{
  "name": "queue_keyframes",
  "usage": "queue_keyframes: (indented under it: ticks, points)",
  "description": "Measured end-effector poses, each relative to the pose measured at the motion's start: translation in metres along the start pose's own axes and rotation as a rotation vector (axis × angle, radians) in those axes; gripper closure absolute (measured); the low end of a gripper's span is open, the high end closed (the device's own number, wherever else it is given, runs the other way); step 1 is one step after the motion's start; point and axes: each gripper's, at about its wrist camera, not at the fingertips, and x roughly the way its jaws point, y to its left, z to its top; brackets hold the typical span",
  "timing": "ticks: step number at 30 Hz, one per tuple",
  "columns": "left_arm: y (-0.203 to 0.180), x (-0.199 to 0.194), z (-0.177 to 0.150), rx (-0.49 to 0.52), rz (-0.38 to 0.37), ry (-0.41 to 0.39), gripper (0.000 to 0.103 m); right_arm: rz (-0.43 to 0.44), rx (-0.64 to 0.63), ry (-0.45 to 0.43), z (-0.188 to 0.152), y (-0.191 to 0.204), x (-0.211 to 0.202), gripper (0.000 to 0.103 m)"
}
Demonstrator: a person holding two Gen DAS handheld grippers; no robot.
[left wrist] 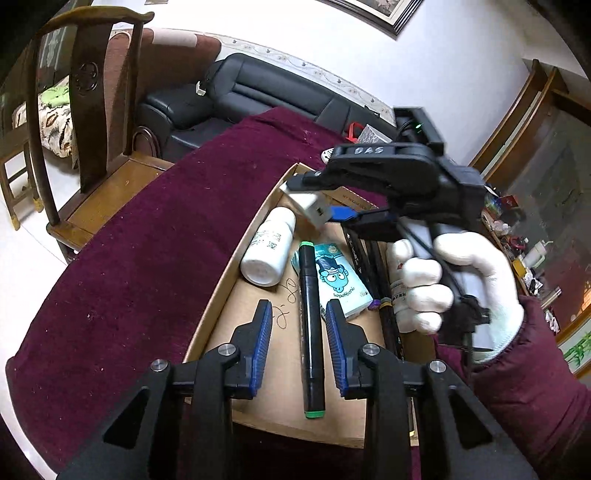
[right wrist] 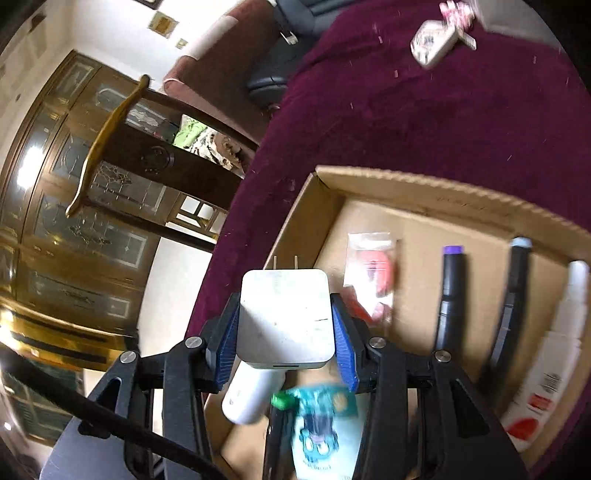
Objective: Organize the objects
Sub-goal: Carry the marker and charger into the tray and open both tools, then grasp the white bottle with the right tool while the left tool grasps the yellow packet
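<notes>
White plastic is clamped between the blue pads of the right gripper [right wrist: 286,332]: a charger [right wrist: 284,317], 2 prongs forward, is held above the cardboard box [right wrist: 424,181]. The left gripper [left wrist: 299,332] is held open and empty over a green-capped marker [left wrist: 311,325] lying in the box.

A home living room: a black leather sofa [left wrist: 266,92] along the white wall, a dark carved wooden chair [left wrist: 85,122], a framed picture [left wrist: 384,11] hung above, a glass-fronted wooden cabinet [right wrist: 74,206], and a table [left wrist: 140,258] under a maroon velvet cloth.
</notes>
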Motion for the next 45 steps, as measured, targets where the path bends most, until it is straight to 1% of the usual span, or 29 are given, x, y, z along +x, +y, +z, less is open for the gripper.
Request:
queue_keyframes:
  ticks: [1, 3, 6, 8, 10, 11, 13, 14, 15, 19, 21, 23, 27, 30, 32, 33, 34, 37, 39, 40, 42, 45]
  points:
    - [0.001, 0.0, 0.0, -0.001, -0.002, -0.001, 0.077, -0.009, 0.013, 0.002, 0.001, -0.004, 0.003, 0.059]
    - [0.002, 0.001, 0.0, 0.0, -0.006, -0.002, 0.077, -0.032, -0.002, -0.017, 0.001, -0.002, -0.001, 0.059]
    - [0.002, 0.003, 0.0, -0.003, -0.011, -0.001, 0.077, -0.144, -0.062, -0.053, 0.0, 0.006, -0.005, 0.059]
    - [0.002, 0.004, -0.001, -0.007, -0.015, 0.003, 0.078, -0.196, -0.088, -0.063, -0.001, 0.009, -0.003, 0.059]
    - [0.002, 0.004, 0.0, -0.009, -0.011, 0.003, 0.077, -0.226, -0.122, -0.077, -0.004, 0.014, -0.003, 0.059]
    - [0.002, 0.003, 0.001, -0.01, -0.008, 0.004, 0.077, -0.248, -0.149, -0.079, -0.005, 0.017, -0.003, 0.057]
    - [0.001, 0.0, 0.001, -0.013, -0.007, 0.0, 0.074, -0.26, -0.177, -0.091, -0.007, 0.023, -0.007, 0.056]
    - [0.0, -0.002, 0.002, -0.014, -0.008, -0.005, 0.066, -0.26, -0.186, -0.105, -0.008, 0.026, -0.013, 0.056]
    - [-0.001, -0.003, 0.002, -0.016, -0.01, -0.009, 0.059, -0.256, -0.193, -0.121, -0.009, 0.027, -0.021, 0.056]
    - [-0.007, -0.011, 0.002, -0.026, -0.057, -0.023, 0.055, -0.22, -0.216, -0.186, -0.018, 0.033, -0.07, 0.055]
    - [-0.011, -0.014, 0.001, -0.044, -0.117, -0.02, 0.049, -0.241, -0.251, -0.229, -0.034, 0.027, -0.106, 0.051]
    - [-0.018, -0.014, 0.001, -0.061, -0.188, -0.013, 0.049, -0.274, -0.261, -0.261, -0.044, 0.021, -0.127, 0.043]
    - [-0.045, -0.011, 0.0, -0.075, -0.318, 0.015, 0.048, -0.322, -0.198, -0.298, -0.08, -0.028, -0.186, 0.042]
    - [-0.071, -0.007, -0.004, -0.085, -0.41, 0.043, 0.045, -0.326, -0.077, -0.327, -0.112, -0.083, -0.234, 0.042]
    - [-0.096, -0.002, -0.007, -0.058, -0.457, 0.079, 0.044, -0.34, 0.009, -0.364, -0.137, -0.12, -0.269, 0.042]
    - [-0.112, 0.001, -0.01, -0.035, -0.469, 0.098, 0.044, -0.353, 0.036, -0.383, -0.146, -0.131, -0.282, 0.042]
    - [-0.129, 0.004, -0.012, -0.007, -0.475, 0.116, 0.044, -0.369, 0.073, -0.412, -0.159, -0.149, -0.302, 0.042]
    - [-0.174, 0.013, -0.025, 0.095, -0.473, 0.179, 0.044, -0.411, 0.145, -0.472, -0.181, -0.182, -0.338, 0.042]
    - [-0.2, 0.02, -0.037, 0.167, -0.46, 0.219, 0.044, -0.431, 0.203, -0.505, -0.188, -0.204, -0.361, 0.041]
    - [-0.21, 0.022, -0.042, 0.204, -0.442, 0.232, 0.044, -0.436, 0.223, -0.514, -0.188, -0.213, -0.369, 0.041]
    - [-0.219, 0.025, -0.05, 0.245, -0.416, 0.246, 0.044, -0.452, 0.252, -0.53, -0.184, -0.23, -0.382, 0.041]
    - [-0.225, 0.023, -0.06, 0.27, -0.39, 0.262, 0.044, -0.475, 0.257, -0.547, -0.156, -0.248, -0.388, 0.041]
